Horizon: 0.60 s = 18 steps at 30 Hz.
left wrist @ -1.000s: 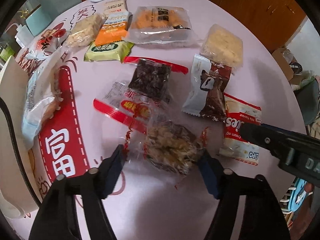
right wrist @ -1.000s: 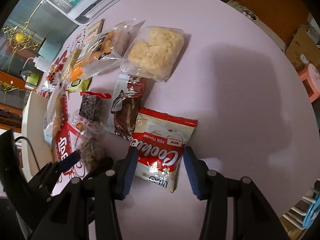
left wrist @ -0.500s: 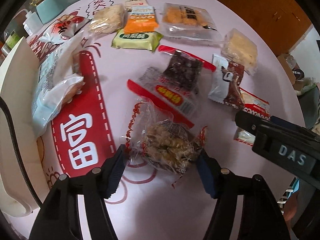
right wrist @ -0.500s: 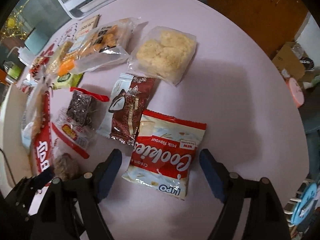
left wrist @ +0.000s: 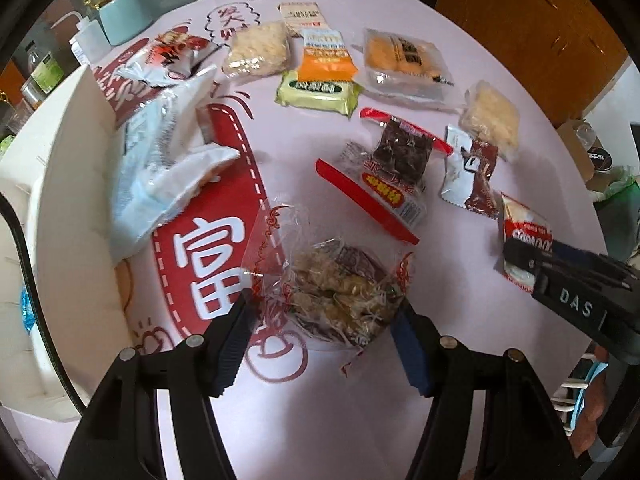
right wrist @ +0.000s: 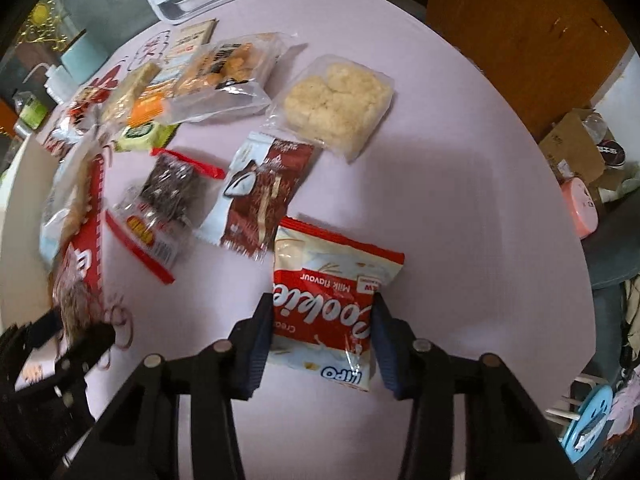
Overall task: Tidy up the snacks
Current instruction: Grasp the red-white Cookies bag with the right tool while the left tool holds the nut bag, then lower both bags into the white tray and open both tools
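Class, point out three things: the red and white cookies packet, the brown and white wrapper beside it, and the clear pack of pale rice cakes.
Cookies packet (right wrist: 336, 300), right wrist view, red band.
Brown and white wrapper (right wrist: 266, 196), right wrist view, brown middle.
Rice cakes pack (right wrist: 338, 100), right wrist view, centre of cakes.

Cookie packet (right wrist: 328, 300): "Cookies", "Milk flavour", "NEW", "LiPO", seen upside down. Right claw (left wrist: 520, 256) body: "DAS". Red banner (left wrist: 208, 256) on tabletop (right wrist: 460, 200): large white character "富". Other wrapper print illegible.
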Tool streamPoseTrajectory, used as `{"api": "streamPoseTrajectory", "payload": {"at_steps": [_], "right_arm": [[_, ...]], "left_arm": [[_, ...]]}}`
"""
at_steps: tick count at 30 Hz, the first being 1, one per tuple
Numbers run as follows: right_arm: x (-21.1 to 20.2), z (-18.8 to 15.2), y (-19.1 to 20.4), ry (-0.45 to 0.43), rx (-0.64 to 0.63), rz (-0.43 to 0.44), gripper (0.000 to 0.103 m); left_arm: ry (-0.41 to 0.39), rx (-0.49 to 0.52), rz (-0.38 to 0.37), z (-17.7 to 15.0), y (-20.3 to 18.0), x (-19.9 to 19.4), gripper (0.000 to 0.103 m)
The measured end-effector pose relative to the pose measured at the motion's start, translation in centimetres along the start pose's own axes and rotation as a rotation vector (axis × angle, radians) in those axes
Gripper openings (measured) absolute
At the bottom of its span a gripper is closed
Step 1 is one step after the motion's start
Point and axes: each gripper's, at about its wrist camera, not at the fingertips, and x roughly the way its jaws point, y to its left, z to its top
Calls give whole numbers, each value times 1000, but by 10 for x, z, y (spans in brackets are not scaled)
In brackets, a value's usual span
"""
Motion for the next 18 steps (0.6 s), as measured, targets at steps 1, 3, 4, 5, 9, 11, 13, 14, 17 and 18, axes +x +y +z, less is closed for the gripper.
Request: {"api": "streamPoseTrajectory", "payload": {"at_steps": [1, 3, 4, 5, 9, 11, 13, 14, 17, 18], "right_arm": [[-7, -3, 0, -6, -11, 18, 46], [-22, -8, 1, -26, -37, 48, 46], [-31, -10, 2, -38, -51, 62, 46], [-39, -11, 4, -49, -64, 78, 46], [-70, -14, 27, -96, -139, 164, 46], [-85, -14, 44, -124, -178, 205, 46], [-100, -13, 69, -151, -228, 262, 46], [-106, -13, 78, -160, -244, 282, 46], [-126, -16, 116, -195, -320, 360, 46], [-129, -15, 128, -203, -336, 374, 46]], "left_arm": [[-9, 1, 1, -2, 1, -9, 64], [-27, 0, -3, -3, -4, -21, 64], [-38, -2, -6, -3, -7, -28, 64], [-49, -4, -9, -2, -5, -37, 64], [-102, -18, -8, -6, 4, -77, 64], [-132, -30, 1, -1, 13, -98, 64], [-168, -50, 23, -2, 27, -122, 64], [-181, -60, 36, -2, 34, -131, 64], [-227, -105, 67, -8, 64, -161, 64], [-241, -121, 79, -10, 75, -171, 64]]}}
